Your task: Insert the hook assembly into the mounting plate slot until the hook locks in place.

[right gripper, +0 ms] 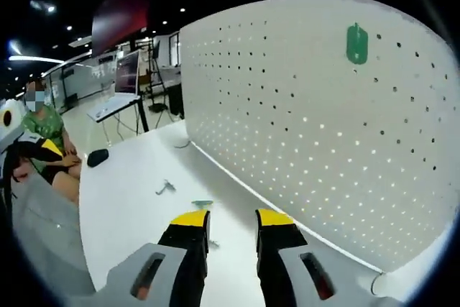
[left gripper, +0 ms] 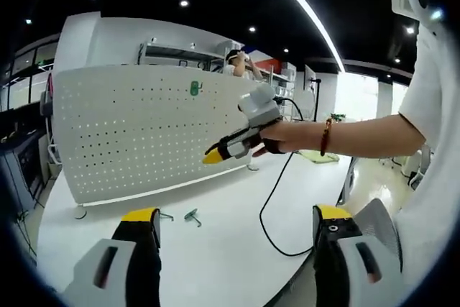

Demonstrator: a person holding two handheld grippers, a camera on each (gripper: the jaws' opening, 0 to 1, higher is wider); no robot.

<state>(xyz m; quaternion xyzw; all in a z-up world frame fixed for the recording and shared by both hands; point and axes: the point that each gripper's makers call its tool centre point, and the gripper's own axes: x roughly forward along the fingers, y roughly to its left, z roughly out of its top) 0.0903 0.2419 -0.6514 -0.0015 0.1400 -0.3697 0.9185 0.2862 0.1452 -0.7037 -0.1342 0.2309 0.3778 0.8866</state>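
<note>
The white pegboard mounting plate (left gripper: pixel 144 131) stands upright on the white table (left gripper: pixel 223 249), with one green hook (left gripper: pixel 195 89) hanging near its top. A second green hook (left gripper: pixel 192 215) and a grey metal hook (left gripper: pixel 165 215) lie on the table before the board. My left gripper (left gripper: pixel 236 215) is wide open and empty, low over the table. A hand holds my right gripper (left gripper: pixel 215 154) in front of the board. In the right gripper view the plate (right gripper: pixel 323 127) and its mounted hook (right gripper: pixel 356 42) are close on the right. My right gripper (right gripper: pixel 232 219) is narrowly open and empty, above the loose green hook (right gripper: pixel 202 203) and grey hook (right gripper: pixel 166 188).
A black cable (left gripper: pixel 277 199) loops across the table toward its right edge. A dark rounded object (right gripper: pixel 98 157) lies near the far table edge. A person (right gripper: pixel 43 141) sits beyond that edge, and shelving (left gripper: pixel 180 54) stands behind the board.
</note>
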